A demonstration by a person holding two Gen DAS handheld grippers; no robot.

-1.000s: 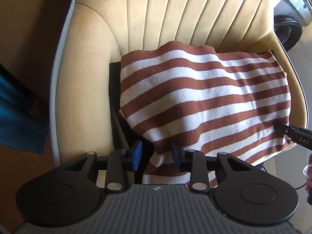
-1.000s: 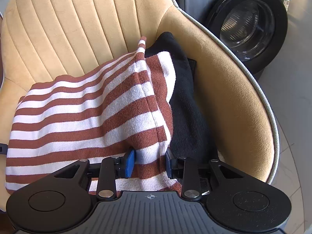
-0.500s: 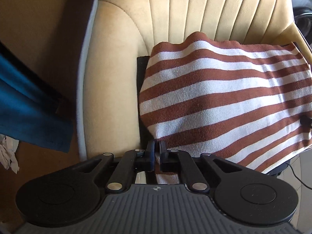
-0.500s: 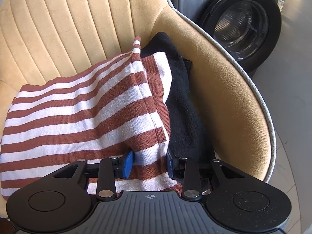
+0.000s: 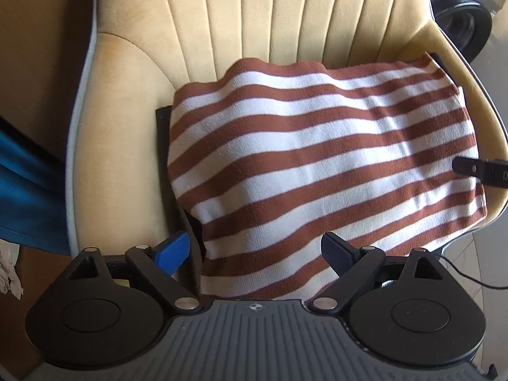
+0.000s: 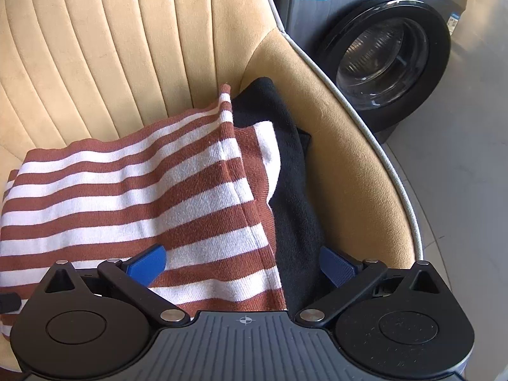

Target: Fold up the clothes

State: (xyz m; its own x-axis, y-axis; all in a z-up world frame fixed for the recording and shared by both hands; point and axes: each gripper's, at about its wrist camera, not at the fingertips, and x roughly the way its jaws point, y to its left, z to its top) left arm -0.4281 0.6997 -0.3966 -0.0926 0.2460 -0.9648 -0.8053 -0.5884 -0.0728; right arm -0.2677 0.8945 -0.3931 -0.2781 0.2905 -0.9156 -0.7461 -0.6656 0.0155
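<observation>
Here, my left gripper (image 5: 254,250) and right gripper (image 6: 243,262) both gape wide over the folded striped top (image 5: 317,158), gripping nothing. Underneath probably lies a black garment (image 6: 285,174); a careless pinch could drag both.

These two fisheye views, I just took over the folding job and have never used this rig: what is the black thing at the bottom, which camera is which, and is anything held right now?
There is no robot arm. A person holds a two-finger tool in each hand, and a camera on each tool looks forward along its fingers, so the black shape at the bottom is the tool itself.

The left wrist view shows the left gripper, wide open over the near edge of a brown-and-white striped garment. The right wrist view shows the right gripper, also wide open, straddling that garment's edge and a black garment beneath it.

Both garments lie on the seat of a tan armchair. A washing machine stands behind it. Nothing is held; the dark tip at the left view's right edge is probably the other tool.
</observation>
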